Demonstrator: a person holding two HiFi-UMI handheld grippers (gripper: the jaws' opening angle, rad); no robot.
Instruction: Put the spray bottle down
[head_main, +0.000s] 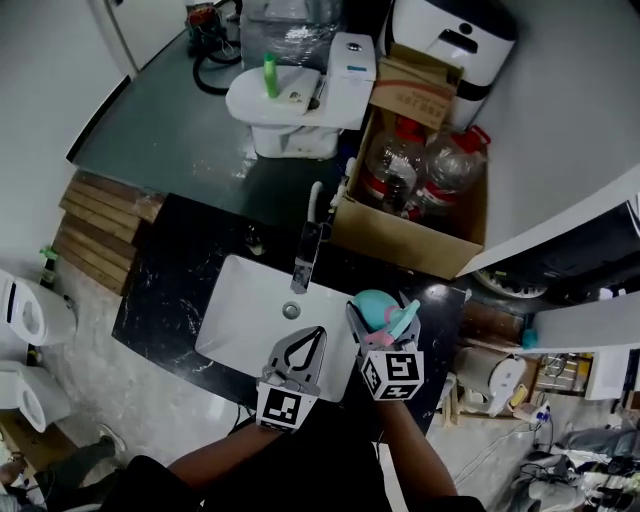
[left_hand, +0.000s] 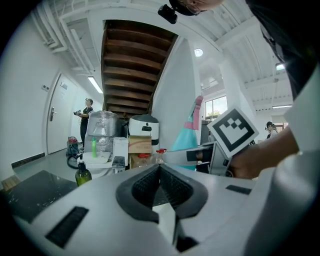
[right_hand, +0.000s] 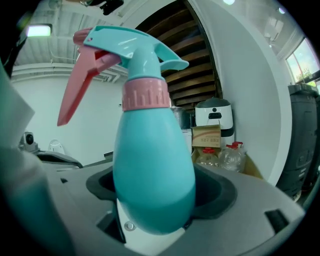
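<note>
Clamping the teal spray bottle (right_hand: 152, 170) by its body, right gripper (head_main: 382, 318); left gripper (head_main: 316, 333) fully closed, empty.

**No legible text, codes only**

Red print on cardboard box (head_main: 415, 98) flap, head view: too small and blurred to read. Dark print line on same box in right gripper view, also unreadable. Small blue label on white toilet tank (head_main: 350, 85): no chars made out. Clearest signs: b/w square code markers, one on cube of left tongs (head_main: 318, 335), one on cube of right tongs (head_main: 383, 318). Patterns only, no letters or nos.
</note>
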